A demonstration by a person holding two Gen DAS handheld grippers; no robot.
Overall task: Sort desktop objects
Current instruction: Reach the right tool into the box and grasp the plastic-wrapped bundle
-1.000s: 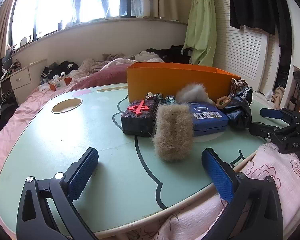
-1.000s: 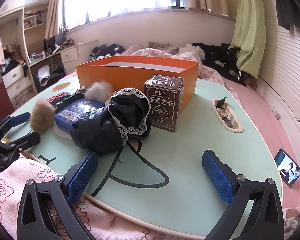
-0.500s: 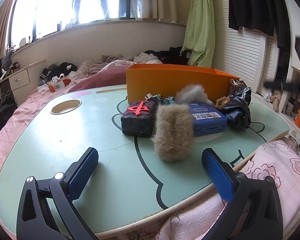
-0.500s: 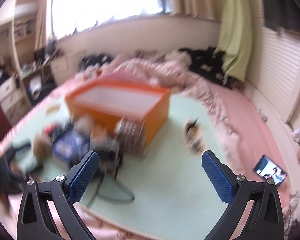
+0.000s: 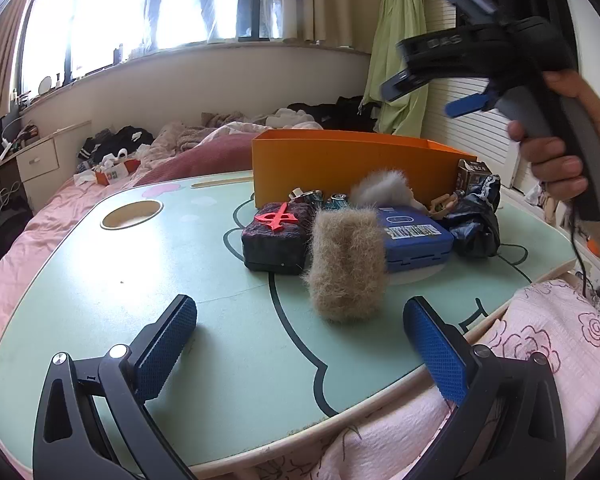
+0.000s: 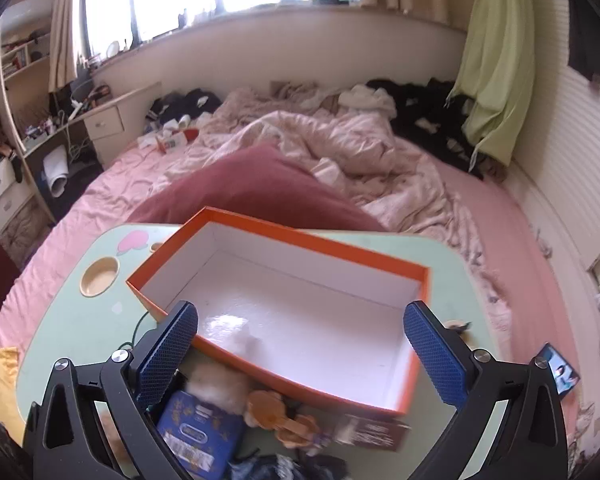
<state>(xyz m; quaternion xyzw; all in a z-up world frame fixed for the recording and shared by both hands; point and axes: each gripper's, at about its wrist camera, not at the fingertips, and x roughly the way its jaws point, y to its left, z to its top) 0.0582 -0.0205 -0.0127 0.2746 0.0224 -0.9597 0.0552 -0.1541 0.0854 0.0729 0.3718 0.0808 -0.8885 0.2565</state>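
1. The left gripper (image 5: 300, 344) sits low in its frame, its blue cross-hatched fingers (image 5: 166, 340) spread wide and empty above the pale green counter (image 5: 100, 280).
2. Just beyond them stands a shaggy tan fur block (image 5: 346, 264), touching a dark bumpy box (image 5: 278, 242) with a red emblem and a flat blue case (image 5: 414, 240).
3. The right gripper (image 6: 300, 344), fingers apart and empty, hangs over the orange box (image 6: 418, 276), whose glossy white inside fills mid-frame.
4. A hand (image 5: 556, 160) holds it at upper right.

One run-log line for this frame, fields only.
left tool: open, low over table | right tool: open, raised above orange box | box: empty | items: unsorted beside box
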